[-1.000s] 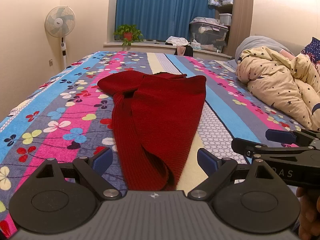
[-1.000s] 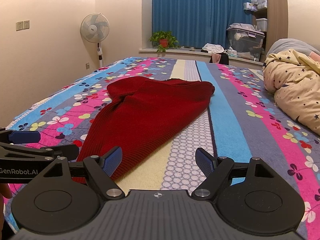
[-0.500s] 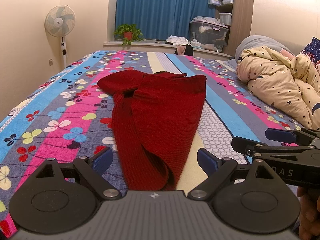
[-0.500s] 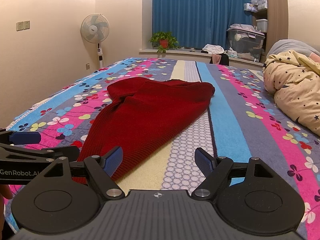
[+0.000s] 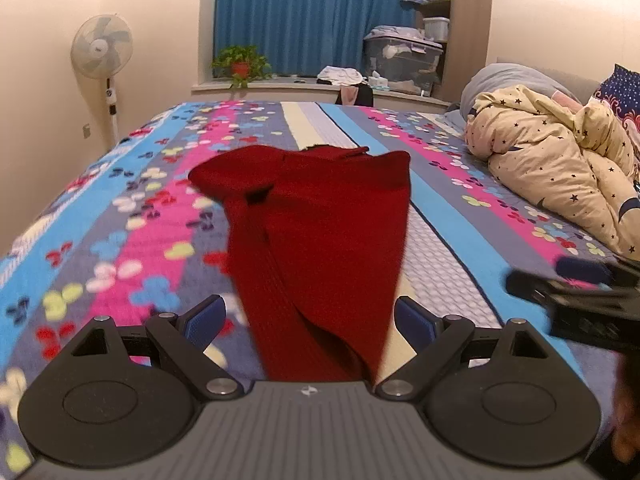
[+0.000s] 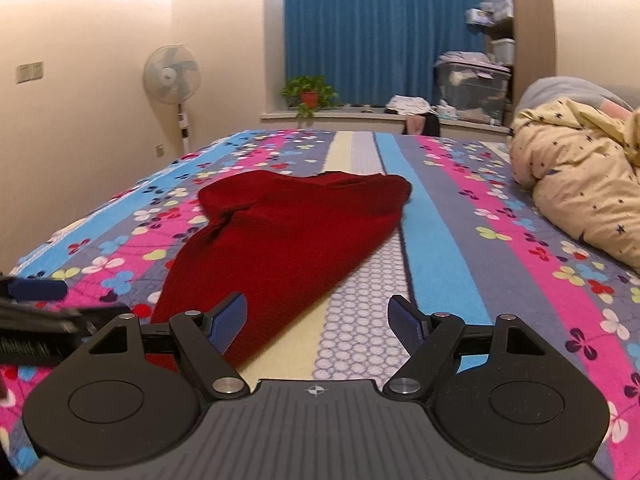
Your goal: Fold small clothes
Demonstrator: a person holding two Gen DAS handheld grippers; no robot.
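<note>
Red knit garment (image 5: 320, 240) lies flat on the bed (image 5: 448, 208), on the striped flowered cover. It is already folded lengthwise into a long narrow shape. Long axis runs away from both tools, near end at the bed's front, far end toward the window.

Left tool (image 5: 308, 320): jaws wide, nothing pinched. The garment's near end sits straight ahead, between the two blue pads (image 5: 206, 316), but whether cloth touches them I cannot tell. The axis lines up almost dead on with this tool's pointing line.

Right tool (image 6: 318, 322): jaws wide, empty. The garment lies ahead and to its left. The near hem's right edge passes just by the left pad (image 6: 230, 322), while bare bedcover fills the gap between the jaws. From here the long axis slants up and to the right.

Judgement: the left tool is the nearer to the hem's middle; the right tool is set off toward the garment's right edge. For a fold of near end over far end, each tool wants a hem corner, so the right one would need to shift left onto cloth.

Pose: both tools pitch moderately downward toward the bed, low over its front edge, side by side. Each shows in the other's view at the frame margin. Left view is motion-blurred. A bundled star-print quilt (image 6: 580, 184) lies well apart on the right.
</note>
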